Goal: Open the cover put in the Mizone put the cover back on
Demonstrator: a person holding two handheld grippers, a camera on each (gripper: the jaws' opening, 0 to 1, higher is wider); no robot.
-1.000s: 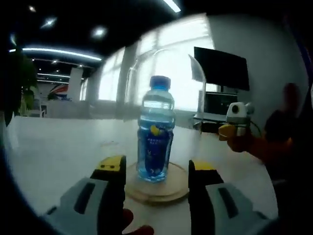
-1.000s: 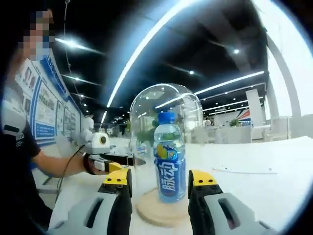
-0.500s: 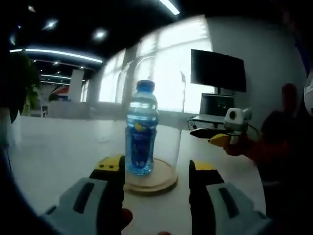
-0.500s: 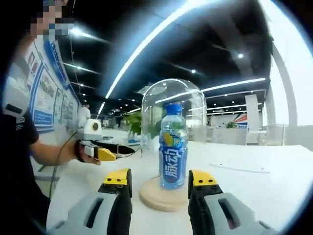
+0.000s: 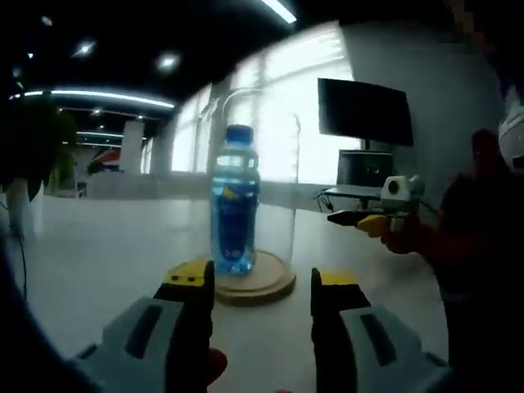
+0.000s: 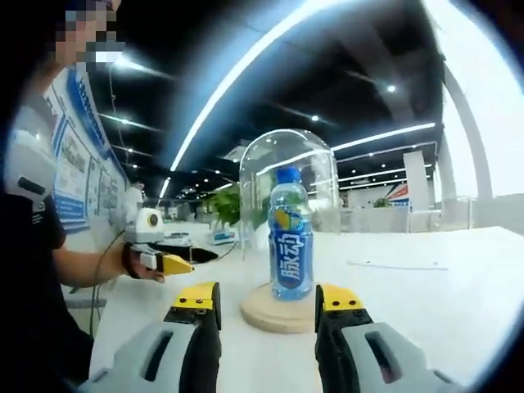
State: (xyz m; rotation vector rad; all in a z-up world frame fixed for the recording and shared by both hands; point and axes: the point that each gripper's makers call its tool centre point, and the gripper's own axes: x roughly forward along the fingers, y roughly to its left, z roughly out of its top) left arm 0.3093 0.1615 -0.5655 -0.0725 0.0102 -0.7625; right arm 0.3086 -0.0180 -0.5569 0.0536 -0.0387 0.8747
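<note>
- Mizone bottle (image 6: 291, 237): 1 unit, blue cap, upright at the centre of the round wooden base (image 6: 278, 309); in the right gripper view at 12 o'clock of the jaws, just beyond their tips.
- Glass dome cover (image 6: 288, 176): 1 unit, clear, standing over the bottle with its rim on the base; the task reads as essentially done, cover on.
- Table (image 6: 426, 311): white, carries the base.
- Right gripper (image 6: 267, 300): jaws spread, nothing between them; near the base, not touching it.
- Left gripper (image 5: 257, 282): jaws spread and empty; bottle (image 5: 234, 211) and base (image 5: 254, 282) at 11 o'clock of the tips, dome (image 5: 246, 164) faint against the bright windows.
- Other gripper in each view: at 3 o'clock in the left gripper view, at 9 o'clock in the right gripper view, well apart from the dome.
- Handling advice: check that the rim sits evenly all round the base; draw both grippers straight back, jaws wide, so neither tip nudges glass or wood.
</note>
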